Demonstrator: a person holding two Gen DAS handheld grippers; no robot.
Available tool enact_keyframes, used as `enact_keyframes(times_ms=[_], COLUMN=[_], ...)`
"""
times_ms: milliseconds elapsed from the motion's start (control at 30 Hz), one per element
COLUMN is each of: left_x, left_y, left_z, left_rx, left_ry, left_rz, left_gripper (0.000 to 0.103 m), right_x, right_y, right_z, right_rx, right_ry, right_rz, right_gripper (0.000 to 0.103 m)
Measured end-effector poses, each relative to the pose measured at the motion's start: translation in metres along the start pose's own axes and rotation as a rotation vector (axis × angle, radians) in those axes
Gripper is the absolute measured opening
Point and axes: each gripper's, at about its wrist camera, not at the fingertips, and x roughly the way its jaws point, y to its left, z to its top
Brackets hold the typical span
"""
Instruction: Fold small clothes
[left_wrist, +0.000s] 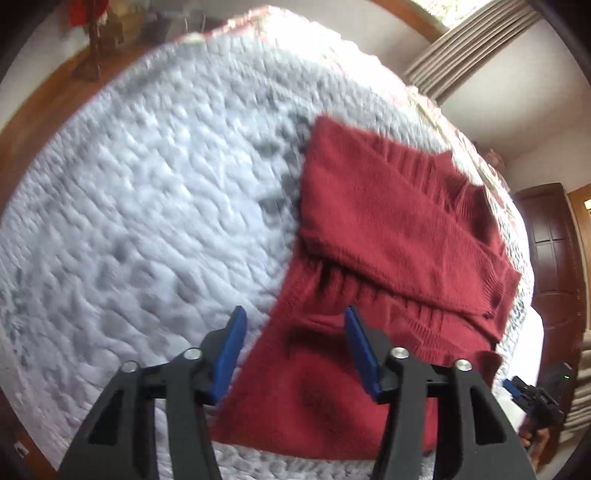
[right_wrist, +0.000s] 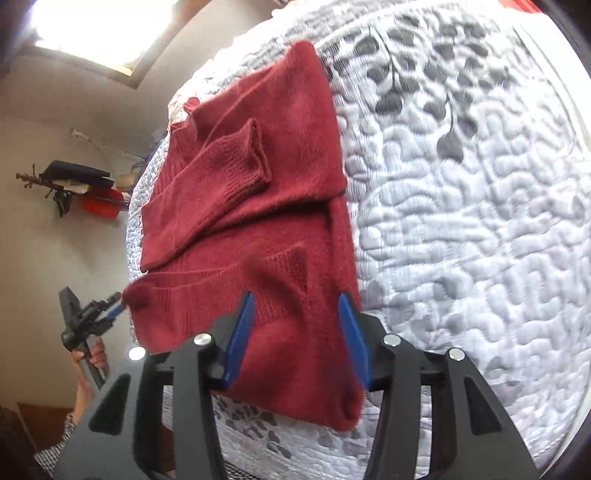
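Blue fingers (left_wrist: 236, 354) of the left gripper (left_wrist: 295, 350) and right gripper (right_wrist: 301, 339) hang released over the near hem of the red sweater (left_wrist: 388, 229), which runs lengthwise toward the upper frame on the bed (left_wrist: 129, 203).

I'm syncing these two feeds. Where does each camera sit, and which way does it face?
Left wrist: sits on the left tool, facing down across the white quilt at the red sweater; the right tool shows far right.
Right wrist: sits on the right tool, facing the sweater's hem; the left tool and hand show at left.
Shared: sweater, quilt, open blue fingers.
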Motion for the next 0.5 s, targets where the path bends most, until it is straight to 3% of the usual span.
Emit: enact_keyframes(times_ms=[133, 267, 500], left_x=[-0.012, 0.0, 0.041], left_y=[-0.017, -0.04, -0.059], left_z=[0.001, -0.006, -0.009], left_rx=[0.161, 0.344, 0.449], left_ry=[-0.049, -0.038, 0.038], left_rz=[0.098, 0.163, 0.173], left_gripper=[0.056, 0.058, 0.061], right_x=[-0.008, 0.015, 0.053], right_y=[0.022, 0.047, 0.049], right_z=[-0.003, -0.006, 0.008], right_rx=[-0.164, -0.316, -0.36], right_ry=[-0.015, 0.023, 0.064], right_rz=[-0.076, -0.155, -0.231], right_gripper=[0.046, 0.047, 0.059])
